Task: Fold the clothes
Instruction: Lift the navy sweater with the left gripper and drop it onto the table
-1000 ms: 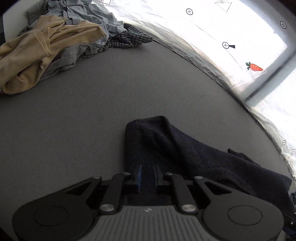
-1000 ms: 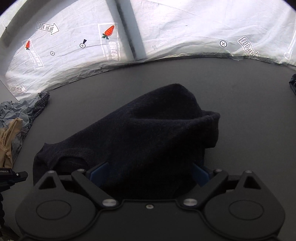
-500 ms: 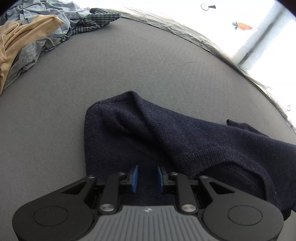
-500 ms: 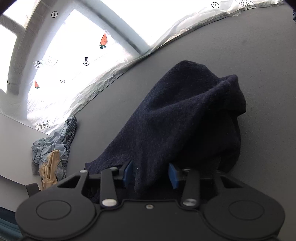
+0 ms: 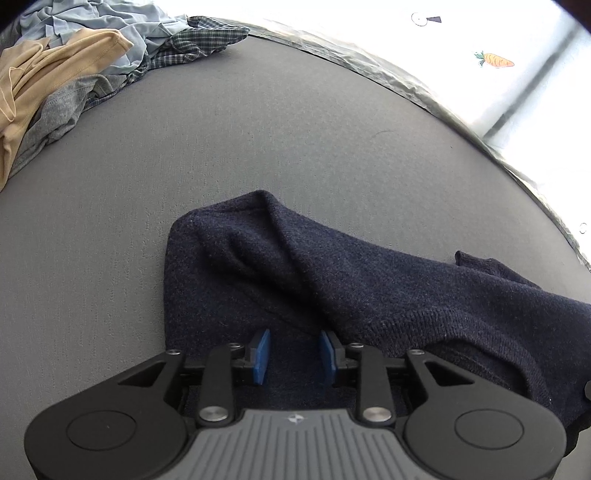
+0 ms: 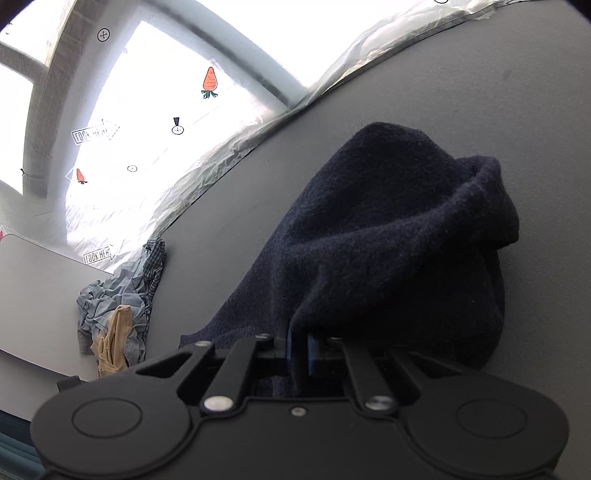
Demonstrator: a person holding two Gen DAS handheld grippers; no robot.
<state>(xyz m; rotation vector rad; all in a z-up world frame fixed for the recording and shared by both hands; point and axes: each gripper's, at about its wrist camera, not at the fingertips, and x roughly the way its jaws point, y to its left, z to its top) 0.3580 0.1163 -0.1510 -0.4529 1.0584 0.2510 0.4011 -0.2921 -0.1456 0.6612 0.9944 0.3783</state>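
A dark navy knit sweater lies bunched on the grey table. My left gripper is open just above the sweater's near edge, its blue pads apart with cloth below them. In the right wrist view my right gripper is shut on a fold of the sweater and holds it lifted, so the cloth drapes up in a hump.
A pile of other clothes lies at the table's far left: a tan garment, a light blue shirt, a grey top and a checked shirt. The pile also shows in the right wrist view. Plastic-covered windows border the table.
My left gripper opened and let go of the sweater. My right gripper closed on the sweater and tilted while lifting it.
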